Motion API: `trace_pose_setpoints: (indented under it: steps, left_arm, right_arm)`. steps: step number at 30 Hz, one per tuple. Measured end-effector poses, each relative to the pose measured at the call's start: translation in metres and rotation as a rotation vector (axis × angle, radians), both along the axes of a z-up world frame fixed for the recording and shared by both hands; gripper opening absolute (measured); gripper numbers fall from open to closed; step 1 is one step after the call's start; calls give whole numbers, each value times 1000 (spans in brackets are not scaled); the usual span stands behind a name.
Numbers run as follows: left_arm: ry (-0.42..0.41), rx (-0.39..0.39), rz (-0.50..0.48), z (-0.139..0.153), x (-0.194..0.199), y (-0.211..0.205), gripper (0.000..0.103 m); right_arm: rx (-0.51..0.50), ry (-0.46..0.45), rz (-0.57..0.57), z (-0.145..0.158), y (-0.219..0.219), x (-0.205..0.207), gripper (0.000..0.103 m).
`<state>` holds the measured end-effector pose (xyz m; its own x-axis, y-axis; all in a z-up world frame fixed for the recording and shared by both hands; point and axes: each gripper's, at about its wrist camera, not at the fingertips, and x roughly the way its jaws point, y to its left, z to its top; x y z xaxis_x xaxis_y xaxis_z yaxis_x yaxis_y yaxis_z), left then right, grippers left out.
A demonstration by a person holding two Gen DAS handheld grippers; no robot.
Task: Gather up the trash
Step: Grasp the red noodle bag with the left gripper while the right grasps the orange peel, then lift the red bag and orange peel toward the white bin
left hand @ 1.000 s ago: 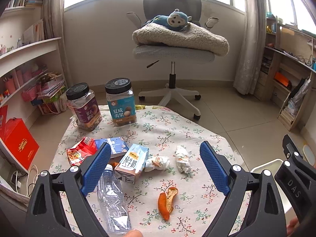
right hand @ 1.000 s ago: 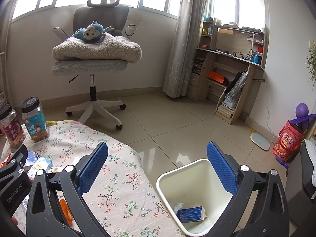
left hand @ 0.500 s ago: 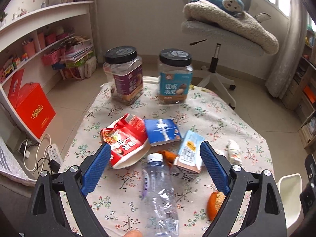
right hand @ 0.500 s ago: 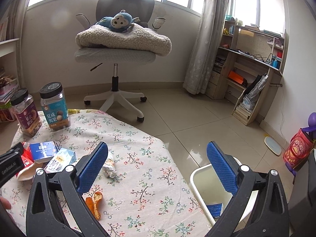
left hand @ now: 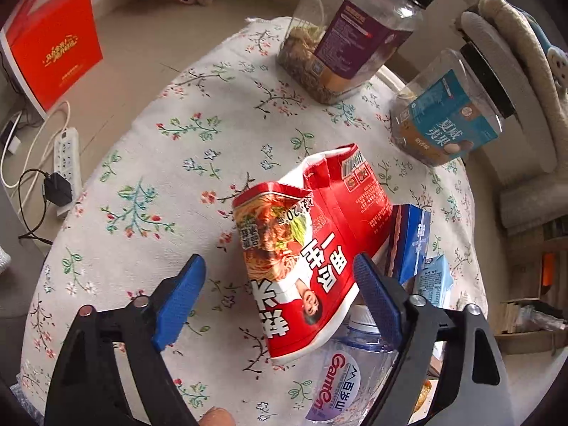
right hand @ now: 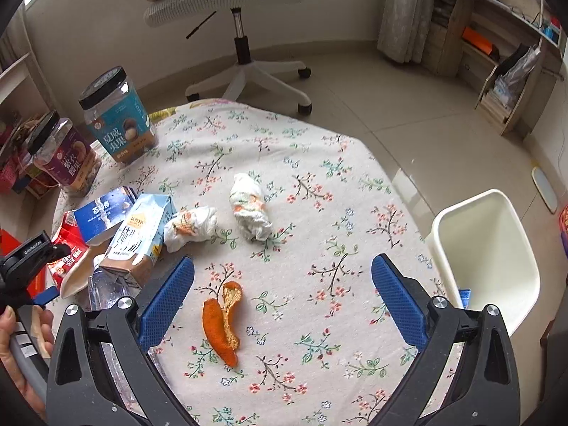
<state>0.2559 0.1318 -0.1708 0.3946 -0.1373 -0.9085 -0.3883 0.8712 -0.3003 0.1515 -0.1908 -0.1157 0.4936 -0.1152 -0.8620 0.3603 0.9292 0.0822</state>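
Observation:
My left gripper (left hand: 277, 261) points down at the flowered table (left hand: 170, 163), and its jaws are closing around a crumpled red noodle packet (left hand: 309, 259). The left pad still stands apart from the packet. Under the packet lies a clear plastic bottle (left hand: 351, 372), with a blue box (left hand: 411, 241) and a milk carton (left hand: 435, 280) to its right. My right gripper (right hand: 283, 261) hangs open over bare cloth, holding nothing. An orange peel (right hand: 220, 323) lies by its left finger. Two tissue wads (right hand: 191, 227) (right hand: 250, 209) lie beyond it. The white bin (right hand: 486, 248) stands at the table's right.
Two black-lidded snack jars (left hand: 351, 32) (left hand: 451, 113) stand at the table's far side. An office chair (right hand: 245, 67) is behind the table. A red box (left hand: 53, 49) and a power strip (left hand: 65, 156) lie on the floor to the left. A person's hand (right hand: 21, 337) holds the left gripper's handle.
The left gripper dropped, rolled and moved in over the red packet, and its jaws narrowed. The right gripper tilted down from the bin toward the table and the orange peel.

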Motion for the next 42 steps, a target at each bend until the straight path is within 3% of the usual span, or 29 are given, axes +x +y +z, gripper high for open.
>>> trace_pose_setpoints:
  steps: [3,6,8,13,16,17,18,19,21,23,32,42]
  left_arm:
    - [2,6,-66,1,3,-11,44]
    - [-44,32,-90,19,-4,-16,30]
    - [-74,47,-101,35,-12,-16,27]
    - [-204,180,-139,86,-42,-18,24]
    - [-289,206,-153,114,-64,-15,24]
    - [-308,207,-157,121,-68,-14,24]
    - [-326,207,-161,127,-71,-16,24]
    - [-342,210,-164,132,-75,-15,24]
    - [-368,224,-171,139,-82,-15,24]
    - [-385,239,-173,143,-87,-15,24]
    - [-410,282,-189,146,-94,-24,24]
    - [-475,360,-228,155,-104,-49,24]
  right_arm:
    - [49,66,14,-20,6,6,96]
    - [79,132,26,-39,13,10,96]
    - [89,162,34,-48,18,12,95]
    - [81,229,64,-71,36,16,80]
    - [97,239,101,-79,47,19,68]
    - [96,239,119,-80,51,19,54]
    - [87,230,134,-78,56,19,25]
    - [94,223,140,-76,60,18,18]
    - [152,215,148,-73,63,16,16]
    - [165,175,155,-61,67,13,16]
    - [53,-189,238,29,77,0,16]
    - [47,-344,250,62,67,-11,16]
